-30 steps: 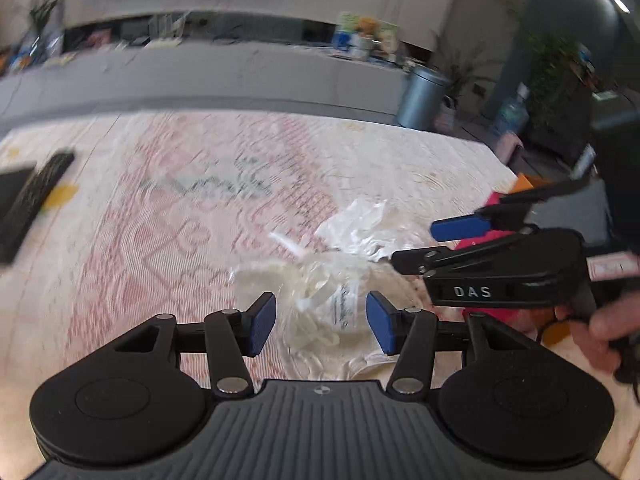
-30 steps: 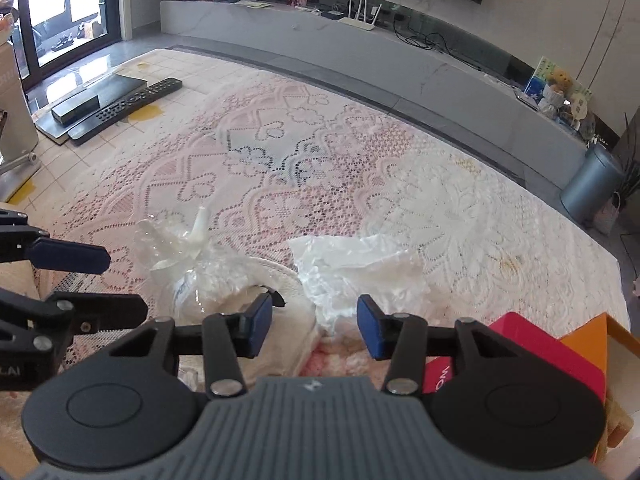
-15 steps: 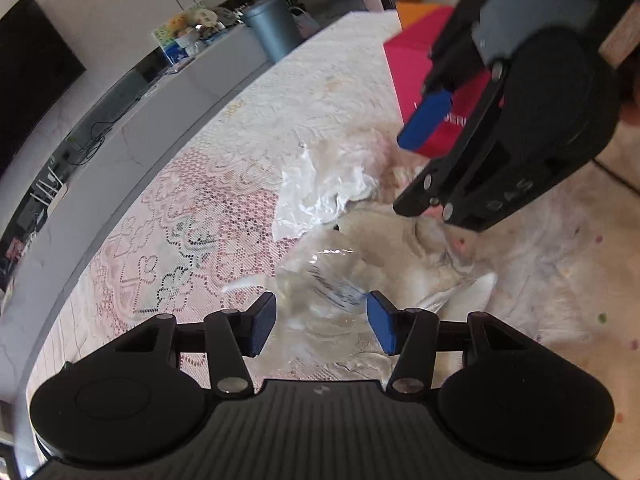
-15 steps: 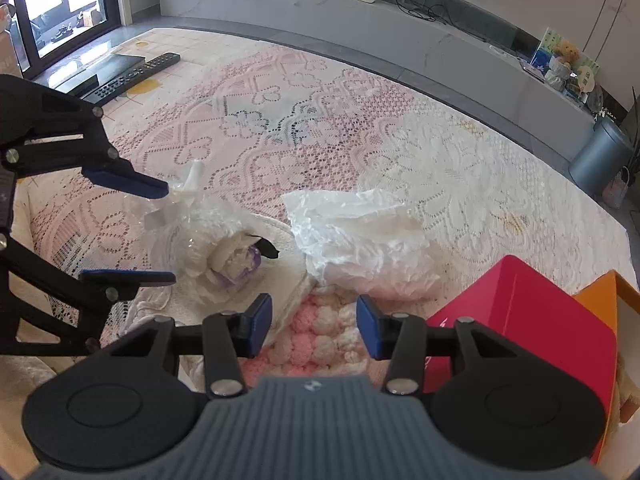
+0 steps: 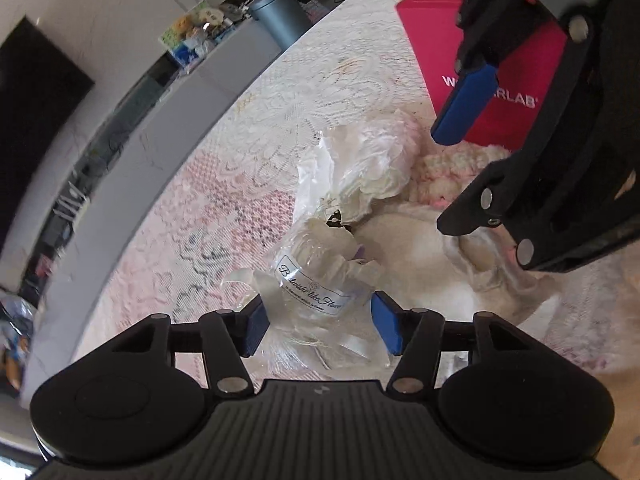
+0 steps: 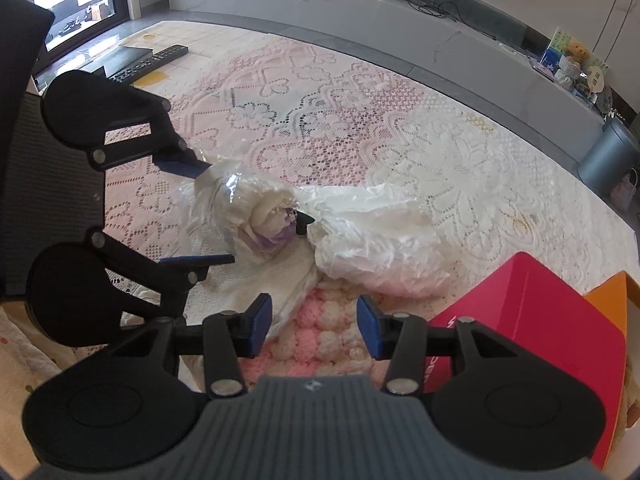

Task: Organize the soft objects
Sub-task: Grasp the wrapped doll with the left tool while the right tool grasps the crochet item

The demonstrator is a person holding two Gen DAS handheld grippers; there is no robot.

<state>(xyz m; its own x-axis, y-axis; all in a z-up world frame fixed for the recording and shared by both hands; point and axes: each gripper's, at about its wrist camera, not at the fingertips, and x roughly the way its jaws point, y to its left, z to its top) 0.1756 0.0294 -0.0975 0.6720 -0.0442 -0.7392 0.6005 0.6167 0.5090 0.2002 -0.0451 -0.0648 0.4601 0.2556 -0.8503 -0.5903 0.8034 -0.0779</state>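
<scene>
left gripper (image 5: 318,326) jaws wide around clear bag (image 5: 316,292), right gripper (image 6: 314,326) parted

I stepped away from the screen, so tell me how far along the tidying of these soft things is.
Nothing looks put away yet. The left gripper is open around the clear-wrapped bundle, not closed. The right gripper hangs open above the pink knit. The white bag and cream cloth still lie loose.

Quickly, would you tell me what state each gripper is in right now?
Left gripper: open, jaws on either side of the clear plastic-wrapped bundle, not clamped.
Right gripper: open, holding nothing, above the pink-and-white knit piece.
</scene>
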